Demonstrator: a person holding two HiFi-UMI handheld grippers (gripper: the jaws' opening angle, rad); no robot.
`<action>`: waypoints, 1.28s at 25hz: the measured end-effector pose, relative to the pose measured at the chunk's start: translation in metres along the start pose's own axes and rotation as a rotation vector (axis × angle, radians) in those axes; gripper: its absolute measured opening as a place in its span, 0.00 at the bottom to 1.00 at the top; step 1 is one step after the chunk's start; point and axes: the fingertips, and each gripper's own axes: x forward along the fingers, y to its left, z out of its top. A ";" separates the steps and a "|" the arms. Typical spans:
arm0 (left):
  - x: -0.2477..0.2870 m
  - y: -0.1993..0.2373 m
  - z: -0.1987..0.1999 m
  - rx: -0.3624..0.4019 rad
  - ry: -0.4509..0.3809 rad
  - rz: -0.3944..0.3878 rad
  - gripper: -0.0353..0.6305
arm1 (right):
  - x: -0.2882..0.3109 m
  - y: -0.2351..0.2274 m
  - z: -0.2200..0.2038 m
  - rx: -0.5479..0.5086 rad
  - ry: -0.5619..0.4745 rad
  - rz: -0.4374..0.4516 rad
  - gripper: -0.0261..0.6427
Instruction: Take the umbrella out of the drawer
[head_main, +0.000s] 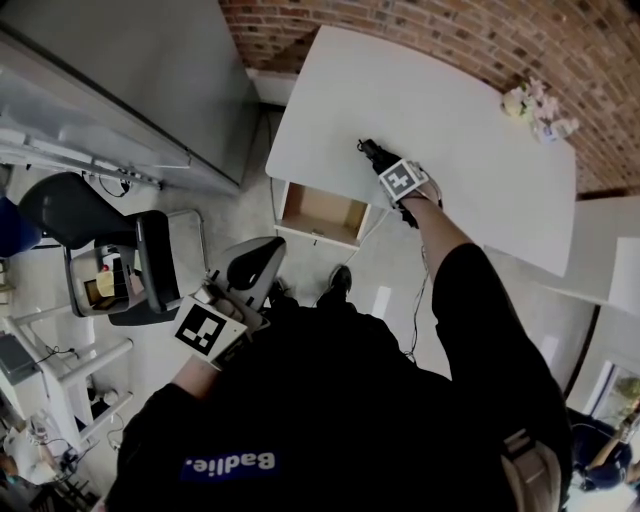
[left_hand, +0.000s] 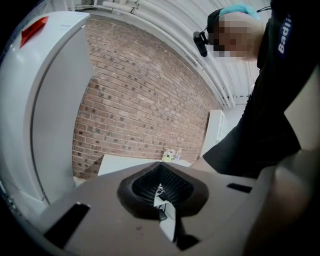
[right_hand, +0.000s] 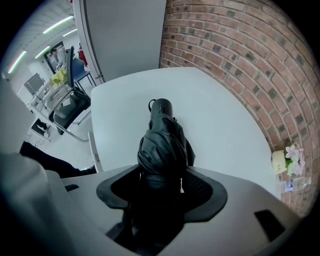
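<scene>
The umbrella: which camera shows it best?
The right gripper view: the folded black umbrella fills the middle, standing between the right gripper's jaws over the white table. The head view shows only its end poking past that gripper. The left gripper view does not clearly show it.

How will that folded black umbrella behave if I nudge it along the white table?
The umbrella looks like a rounded bundle, so it may roll sideways on the smooth table. Its creased, loose fabric probably gives and slips under a grip, while the capped end suggests a stiff core.
</scene>
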 end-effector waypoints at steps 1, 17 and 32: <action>-0.001 0.001 0.000 -0.001 0.000 -0.003 0.05 | -0.003 -0.009 -0.006 -0.002 0.030 -0.048 0.45; -0.001 -0.007 0.010 0.019 -0.057 -0.161 0.05 | -0.103 0.014 0.007 0.150 -0.245 -0.068 0.45; 0.002 -0.033 0.021 0.043 -0.077 -0.274 0.05 | -0.232 0.120 0.019 0.314 -0.645 -0.031 0.14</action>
